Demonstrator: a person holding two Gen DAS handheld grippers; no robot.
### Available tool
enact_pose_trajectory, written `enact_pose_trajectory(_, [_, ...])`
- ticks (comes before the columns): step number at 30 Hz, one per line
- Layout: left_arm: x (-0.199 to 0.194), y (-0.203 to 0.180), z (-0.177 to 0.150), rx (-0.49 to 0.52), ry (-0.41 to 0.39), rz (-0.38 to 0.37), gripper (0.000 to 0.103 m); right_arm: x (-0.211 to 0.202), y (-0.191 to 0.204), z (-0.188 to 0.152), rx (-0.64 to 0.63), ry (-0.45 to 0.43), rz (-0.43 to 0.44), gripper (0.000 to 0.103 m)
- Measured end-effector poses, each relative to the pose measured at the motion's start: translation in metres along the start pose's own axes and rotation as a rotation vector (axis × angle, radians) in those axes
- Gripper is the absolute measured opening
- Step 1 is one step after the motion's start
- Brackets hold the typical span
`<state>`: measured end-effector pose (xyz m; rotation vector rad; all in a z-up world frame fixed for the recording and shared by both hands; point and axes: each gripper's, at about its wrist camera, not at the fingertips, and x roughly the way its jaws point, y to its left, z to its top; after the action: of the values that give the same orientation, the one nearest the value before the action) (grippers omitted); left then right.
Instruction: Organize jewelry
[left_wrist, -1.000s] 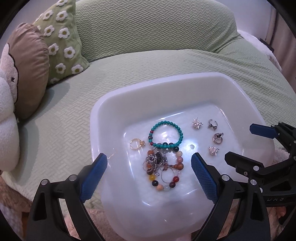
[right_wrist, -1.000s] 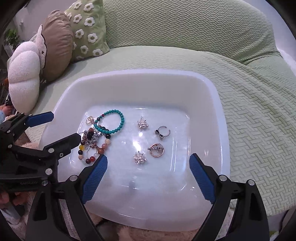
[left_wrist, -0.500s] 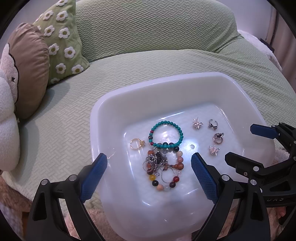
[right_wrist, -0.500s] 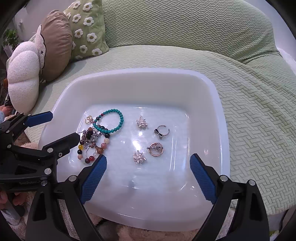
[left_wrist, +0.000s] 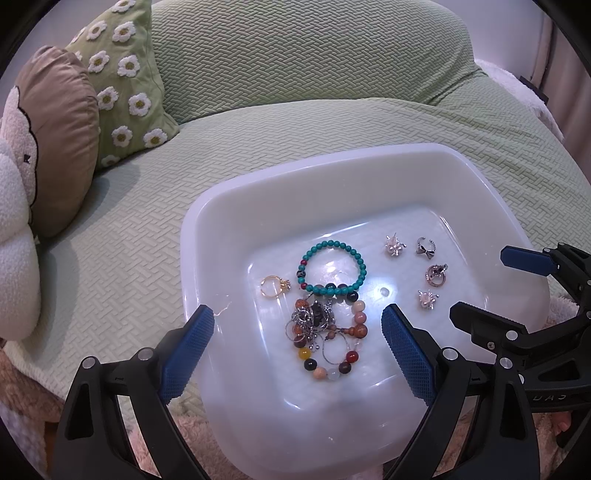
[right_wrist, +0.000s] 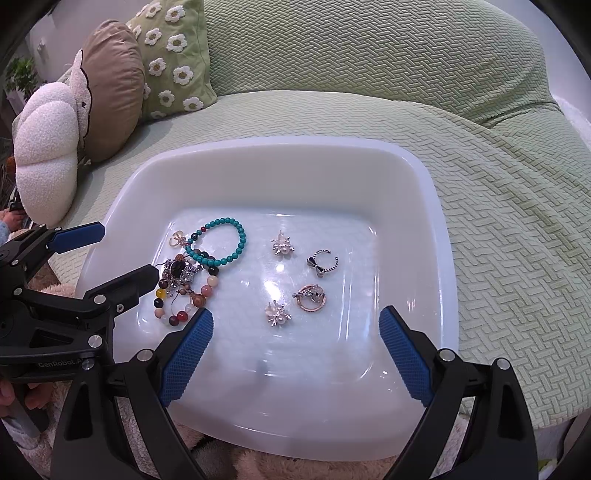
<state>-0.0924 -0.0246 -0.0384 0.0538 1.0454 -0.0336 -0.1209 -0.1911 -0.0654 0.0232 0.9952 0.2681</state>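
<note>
A white plastic basin (left_wrist: 332, 173) (right_wrist: 424, 177) on a green bed holds jewelry. A turquoise bead bracelet (left_wrist: 360, 260) (right_wrist: 240, 240) lies over a tangle of mixed-colour beads and silver chain (left_wrist: 325, 332) (right_wrist: 181, 284). A gold ring (left_wrist: 273, 286) (right_wrist: 177, 236) lies left of it. Two pearl flower earrings (right_wrist: 282, 245) (right_wrist: 277, 314), a bow ring (right_wrist: 321, 264) and a rose-gold ring (right_wrist: 312, 297) lie to the right. My left gripper (left_wrist: 297, 350) is open above the bead tangle. My right gripper (right_wrist: 295, 354) is open above the basin's near side.
A green daisy-pattern cushion (left_wrist: 122, 81) (right_wrist: 173, 62), a brown cushion (left_wrist: 62, 140) and a white fluffy cushion (right_wrist: 44, 147) lie at the left. The green quilted cover (right_wrist: 498, 184) surrounds the basin. A beige fluffy rug (left_wrist: 33, 406) lies near the front.
Both grippers have barely moved; the views shifted only slightly. The jewelry lies as before.
</note>
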Motion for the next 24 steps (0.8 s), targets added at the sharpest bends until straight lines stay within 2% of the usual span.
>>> enact_pose_trajectory(24, [0.0008,-0.0022,0.0007,-0.001,0.003,0.01,0.088,0.0021,0.0006,-0.0002,0.001,0.004,-0.004,0.09])
